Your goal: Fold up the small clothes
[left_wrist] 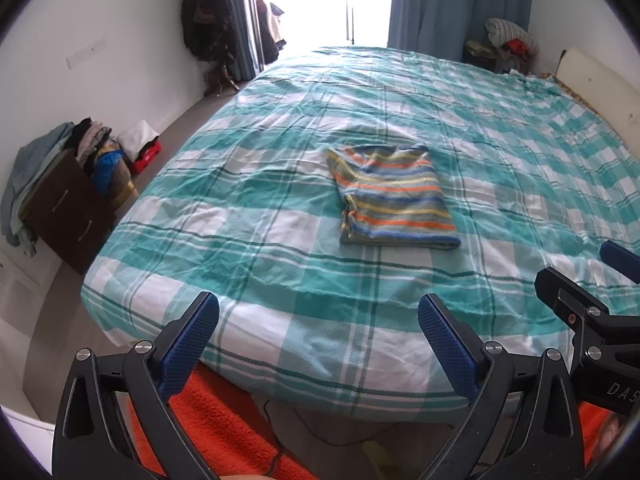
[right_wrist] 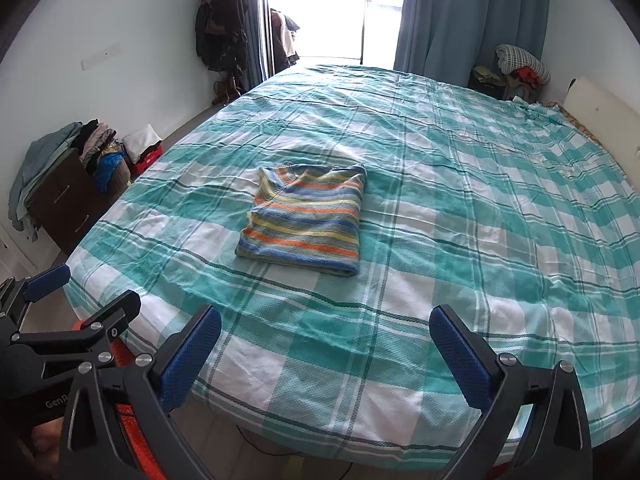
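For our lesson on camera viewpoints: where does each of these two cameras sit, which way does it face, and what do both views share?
Left wrist: sits on the left gripper at the foot of the bed, facing along its open fingers to the striped garment; the right gripper shows at the right edge.
Right wrist: sits on the right gripper, facing the same way; the left gripper shows at the left edge.
Shared: bed, folded garment, curtain, dresser.
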The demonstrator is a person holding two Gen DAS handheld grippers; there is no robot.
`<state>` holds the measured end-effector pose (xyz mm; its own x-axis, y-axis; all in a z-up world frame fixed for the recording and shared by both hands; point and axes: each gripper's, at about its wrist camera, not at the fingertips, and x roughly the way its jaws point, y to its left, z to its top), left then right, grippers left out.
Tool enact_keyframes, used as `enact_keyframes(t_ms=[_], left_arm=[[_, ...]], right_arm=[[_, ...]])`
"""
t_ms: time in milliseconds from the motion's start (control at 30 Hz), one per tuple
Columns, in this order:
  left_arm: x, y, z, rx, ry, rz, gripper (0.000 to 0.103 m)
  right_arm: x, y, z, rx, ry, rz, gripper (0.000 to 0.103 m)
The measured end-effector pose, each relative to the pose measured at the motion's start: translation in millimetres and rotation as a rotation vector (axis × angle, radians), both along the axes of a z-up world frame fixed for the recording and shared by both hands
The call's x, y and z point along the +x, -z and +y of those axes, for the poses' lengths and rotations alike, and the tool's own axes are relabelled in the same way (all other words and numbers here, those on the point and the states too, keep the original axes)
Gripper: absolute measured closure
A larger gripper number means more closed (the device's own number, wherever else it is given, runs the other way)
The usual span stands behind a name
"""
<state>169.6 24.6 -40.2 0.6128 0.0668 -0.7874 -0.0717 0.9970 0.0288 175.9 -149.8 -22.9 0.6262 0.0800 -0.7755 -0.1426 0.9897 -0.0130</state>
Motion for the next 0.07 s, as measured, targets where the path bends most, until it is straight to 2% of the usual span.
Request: enact_keyframes(t_ms=[67], left_arm=[[0.3,-1.8,-1.7,0.006,0.0,-0.006,0.003]], right_arm=[[-0.1,-0.6,-1.1,0.0,0.003,-0.004,0.0]])
